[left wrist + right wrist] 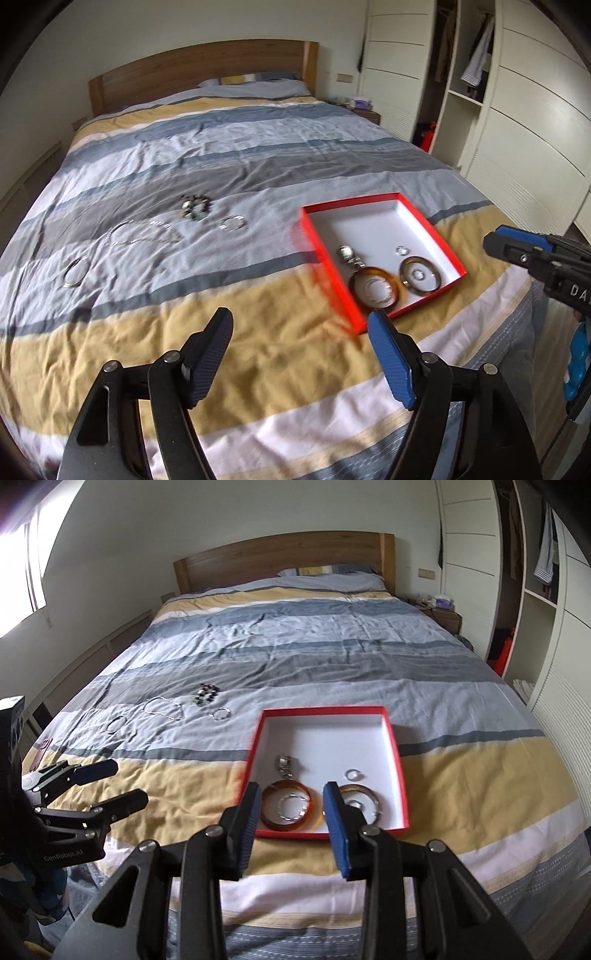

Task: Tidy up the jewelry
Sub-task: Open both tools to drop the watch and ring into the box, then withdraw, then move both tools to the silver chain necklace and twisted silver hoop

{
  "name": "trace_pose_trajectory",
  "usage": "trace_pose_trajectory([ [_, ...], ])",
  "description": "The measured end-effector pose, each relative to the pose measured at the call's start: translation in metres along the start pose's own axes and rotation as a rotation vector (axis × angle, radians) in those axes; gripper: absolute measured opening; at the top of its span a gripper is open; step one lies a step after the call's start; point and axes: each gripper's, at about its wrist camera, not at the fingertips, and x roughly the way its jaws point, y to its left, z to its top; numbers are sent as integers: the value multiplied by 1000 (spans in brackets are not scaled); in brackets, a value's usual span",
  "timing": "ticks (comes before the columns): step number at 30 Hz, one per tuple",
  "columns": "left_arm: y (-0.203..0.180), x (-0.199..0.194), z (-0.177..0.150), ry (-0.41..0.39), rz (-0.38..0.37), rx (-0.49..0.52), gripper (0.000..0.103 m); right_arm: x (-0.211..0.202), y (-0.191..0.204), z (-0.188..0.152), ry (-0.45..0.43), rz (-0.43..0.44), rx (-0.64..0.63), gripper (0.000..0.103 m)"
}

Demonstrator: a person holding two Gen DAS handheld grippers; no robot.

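Both tools are up off the bed, and neither has anything in it. The left gripper [299, 325] has its jaws spread wide over the yellow band of the duvet [229, 350]. The right gripper [291, 801] is parted too, a little narrower, its blue pads [338, 827] poised over the near edge of the red box [400, 775].

In that white-lined box lie an amber bangle [275, 821] with a silver ring-bracelet inside it, a brown bangle [369, 792] beside it, a small ring [352, 774] and a silvery watch-like piece [284, 764].

Out on the grey and blue stripes, well apart from the box, more jewelry waits: a dark beaded bracelet [195, 208], a small silver bracelet [232, 223], a chain necklace [144, 234] and a thin silver bangle [75, 271].

Round the room now: a wooden headboard [284, 559], pillows against it, a bright window [22, 568] on the left wall, white wardrobes [572, 664] on the right with one section open and clothes hanging inside, and a cluttered nightstand [441, 614].

Writing? "GenRobot.AI" on the left tool's body, seen from the right camera; on the right tool only "DA" is readable.
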Motion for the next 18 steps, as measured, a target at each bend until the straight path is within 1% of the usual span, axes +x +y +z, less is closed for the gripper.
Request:
trace_pose_trajectory([
  [4,34,-10,-15,1,35,-73,77,1,24,2,-6,25,-28,34],
  [7,61,-13,-29,4,75,-128,77,6,42,3,-1,42,-51,38],
  [13,104,-13,-44,4,147,-204,77,26,69,5,20,65,-83,40],
  [18,135,-9,-51,6,180,-266,77,50,85,15,34,75,-92,40],
])
